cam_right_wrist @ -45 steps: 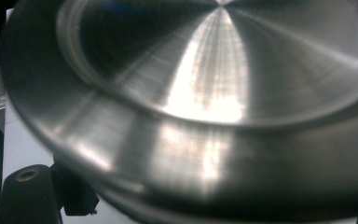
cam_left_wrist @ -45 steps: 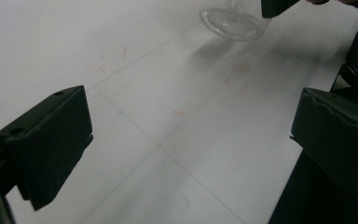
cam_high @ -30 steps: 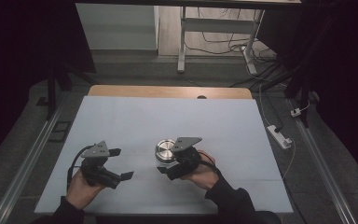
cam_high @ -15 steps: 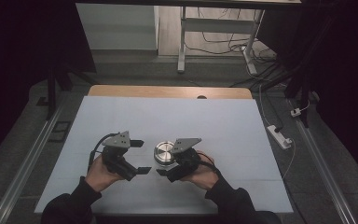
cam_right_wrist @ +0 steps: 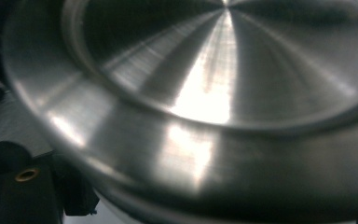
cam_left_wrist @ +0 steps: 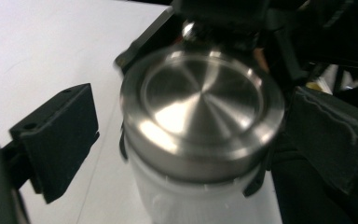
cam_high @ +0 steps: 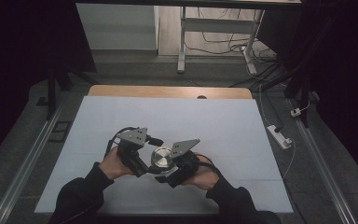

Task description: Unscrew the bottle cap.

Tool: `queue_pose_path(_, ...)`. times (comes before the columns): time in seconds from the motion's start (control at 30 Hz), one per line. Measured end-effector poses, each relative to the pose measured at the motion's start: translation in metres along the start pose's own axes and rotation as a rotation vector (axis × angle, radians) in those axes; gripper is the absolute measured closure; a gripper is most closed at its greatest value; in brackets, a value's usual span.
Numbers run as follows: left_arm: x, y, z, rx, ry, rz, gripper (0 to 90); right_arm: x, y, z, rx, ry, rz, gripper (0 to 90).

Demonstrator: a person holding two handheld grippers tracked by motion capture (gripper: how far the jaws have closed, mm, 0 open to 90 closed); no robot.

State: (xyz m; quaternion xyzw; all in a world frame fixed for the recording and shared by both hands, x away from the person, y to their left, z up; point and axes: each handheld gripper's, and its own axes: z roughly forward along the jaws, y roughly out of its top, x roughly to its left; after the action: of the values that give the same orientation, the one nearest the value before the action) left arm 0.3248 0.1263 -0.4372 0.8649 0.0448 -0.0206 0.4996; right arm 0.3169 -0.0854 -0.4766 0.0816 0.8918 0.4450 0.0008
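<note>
- Gripping a white jar (cam_left_wrist: 200, 200) with a shiny round metal lid (cam_high: 161, 157), the right gripper (cam_high: 168, 171) sits at the near middle of the table, its jaws pressed together on the jar.
- Seen from the right gripper view, the lid (cam_right_wrist: 223, 107) sits very close, brushed steel with a raised rim and bright glare.
- To the left of the jar, the left gripper (cam_high: 149, 169) comes in just beside it; its jaws have just been closing.
- From the left gripper view, those jaws stand spread, one black pad (cam_left_wrist: 58, 137) on the left clear of the lid (cam_left_wrist: 200, 105) and the other on the right; the jar stands between them, and no pad visibly presses on it.
- Each gripper carries a grey three-cornered plate on top, and a black cable loops from the left one.
- A person's hands in dark sleeves hold both grippers, forearms entering from the near edge.
- Everything rests over a pale table (cam_high: 223, 121) with a wooden strip along its far edge.
- Beyond the table, a dark floor holds a metal frame (cam_high: 182, 37) and loose cables; a white power strip (cam_high: 279, 136) lies on the right.
</note>
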Motion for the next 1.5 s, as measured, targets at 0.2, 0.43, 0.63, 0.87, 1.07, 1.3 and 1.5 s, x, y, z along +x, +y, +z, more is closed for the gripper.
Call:
queue_pose_path(0.2, -0.003, 0.002, 0.003, -0.022, -0.084, 0.062, 19.5, 0.006, 0.002, 0.001, 0.008, 0.060, -0.057, 15.1)
queue_pose_path(0.43, -0.011, 0.003, 0.004, -0.007, 0.053, 0.039, 20.0, 0.004, 0.002, 0.000, 0.025, -0.005, -0.045, 15.1)
queue_pose_path(0.63, -0.019, 0.009, 0.013, -0.025, 0.270, -0.052, 20.1, -0.001, 0.002, -0.001, 0.006, -0.125, 0.058, 15.1)
queue_pose_path(0.87, -0.025, 0.017, 0.024, -0.007, 0.403, -0.085, 14.7, -0.004, 0.002, -0.002, -0.012, -0.212, 0.128, 15.1)
queue_pose_path(1.07, -0.016, 0.013, 0.004, -0.037, 0.243, -0.073, 3.2, -0.004, 0.004, -0.007, -0.041, -0.146, 0.115, 15.1)
queue_pose_path(1.3, -0.018, 0.011, -0.005, 0.031, 0.133, 0.027, 8.1, 0.002, 0.004, -0.002, -0.021, -0.060, 0.060, 15.1)
queue_pose_path(1.5, -0.019, 0.010, -0.008, 0.016, 0.097, 0.044, 16.7, 0.008, 0.005, 0.003, 0.008, -0.026, 0.029, 15.1)
